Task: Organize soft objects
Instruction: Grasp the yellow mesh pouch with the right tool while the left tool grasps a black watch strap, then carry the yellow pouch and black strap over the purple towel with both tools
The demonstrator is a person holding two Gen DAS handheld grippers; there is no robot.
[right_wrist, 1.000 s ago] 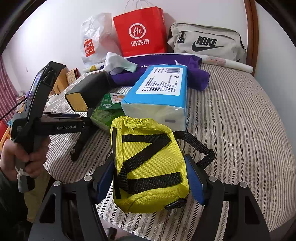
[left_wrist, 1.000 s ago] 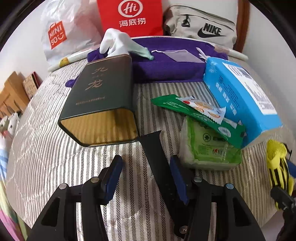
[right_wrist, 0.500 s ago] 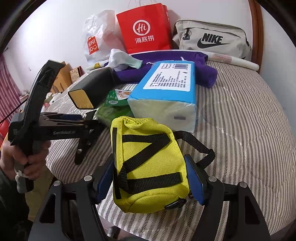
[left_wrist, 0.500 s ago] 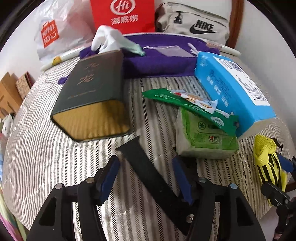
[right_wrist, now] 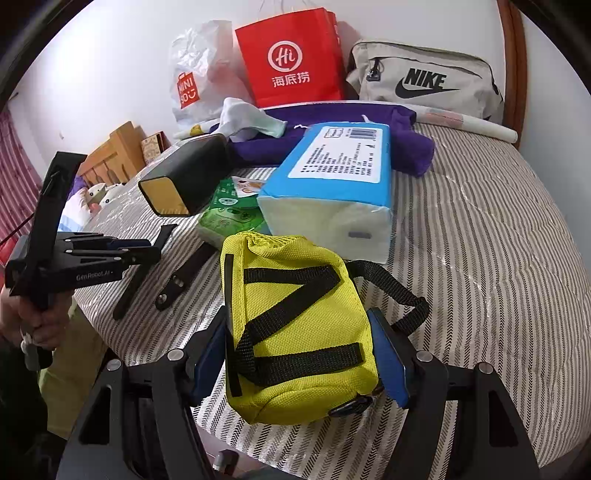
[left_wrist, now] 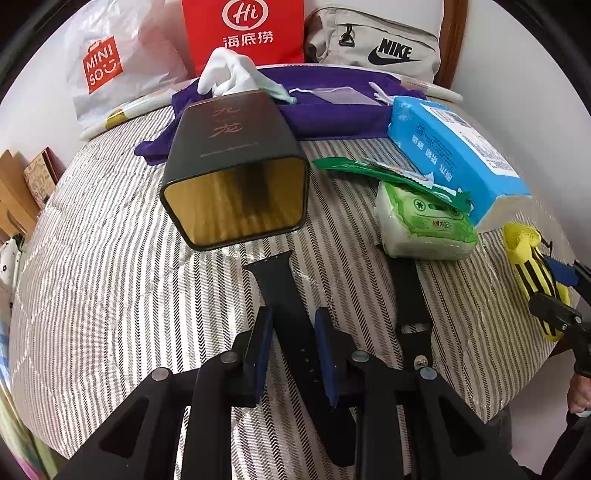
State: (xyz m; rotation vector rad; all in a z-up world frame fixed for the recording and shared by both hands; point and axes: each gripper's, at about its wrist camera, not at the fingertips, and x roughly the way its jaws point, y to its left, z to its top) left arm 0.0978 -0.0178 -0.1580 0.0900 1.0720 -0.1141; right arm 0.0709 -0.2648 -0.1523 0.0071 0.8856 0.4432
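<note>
Watch strap (left_wrist: 284, 314), black, one half: it sat lower centre of the left wrist view, on the striped bed (left_wrist: 92, 277), running between the left gripper's pads. Change: a second ago the left gripper (left_wrist: 293, 326) was spread wide with the strap lying askew by its right finger. By now it had lined up and closed in, with the pads right against the strap's edges. It read as a pinch, but I couldn't tell if the strap was off the bed. My read: the pickup was basically made, and the next step would be the carry. The second strap half (left_wrist: 408, 291) lay loose just right of it, untouched.

The right gripper (right_wrist: 297, 343) showed no change. It stayed clamped on the yellow pouch (right_wrist: 299, 332), low centre of the right wrist view, near the bed's edge.

Containers, left to right in the left wrist view:
- Miniso bag (left_wrist: 110, 62), upper left, contents hidden.
- Dark tin (left_wrist: 236, 147), centre, on its side with its mouth toward the camera. The gold inside looked empty. The strap's far end pointed at it, so it was the likely drop spot.
- Red paper bag (left_wrist: 243, 29), top centre, contents not visible.
- Nike bag (left_wrist: 373, 40), upper right, zipped.
- Yellow pouch, closed, contents unknown.

The wipes pack (left_wrist: 424, 229) and blue tissue pack (left_wrist: 454, 147) sat right of the tin, unsorted.
</note>
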